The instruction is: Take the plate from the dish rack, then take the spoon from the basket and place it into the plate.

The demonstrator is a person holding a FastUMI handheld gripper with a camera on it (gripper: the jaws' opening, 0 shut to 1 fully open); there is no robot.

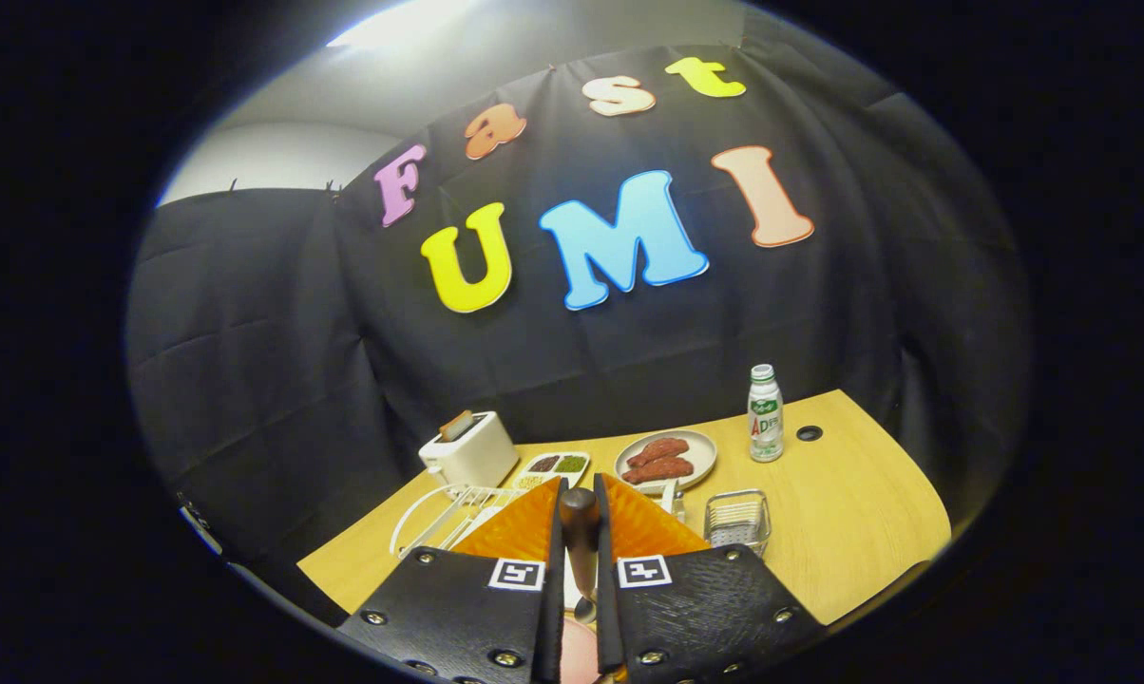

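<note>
- Between the two fingers, at the near edge of the table point(848, 532), a spoon point(581, 551) is held: the gripper point(580, 518) is closed to a narrow gap, and both fingers are pressed against the spoon's dark handle.
- The spoon's long axis is set along the line of the fingers; its rounded handle end points forward past the fingertips, and its shiny bowl points back toward the camera, low between the finger bases.
- Beneath the spoon's bowl, a pale pink round surface is glimpsed; whether it is the plate cannot be told.
- Just left of the fingers, the white wire dish rack point(444, 513) is seen, partly hidden by them.
- Just right of the fingers, a small wire basket point(736, 521) stands on the table; a small metal piece is seen between basket and fingers.
- Beyond the fingertips, a plate of sausages point(665, 458) and a small tray of food point(551, 467) are set side by side, with a white toaster point(469, 449) to the left of the tray.
- Right of the plate of sausages, a small bottle point(765, 414) stands upright, with a dark round hole point(809, 433) in the tabletop beside it.
- Open tabletop is left to the right of the basket, up to the table's curved right and near edges.
- The far edge of the table is met by the black cloth wall point(277, 361).
</note>
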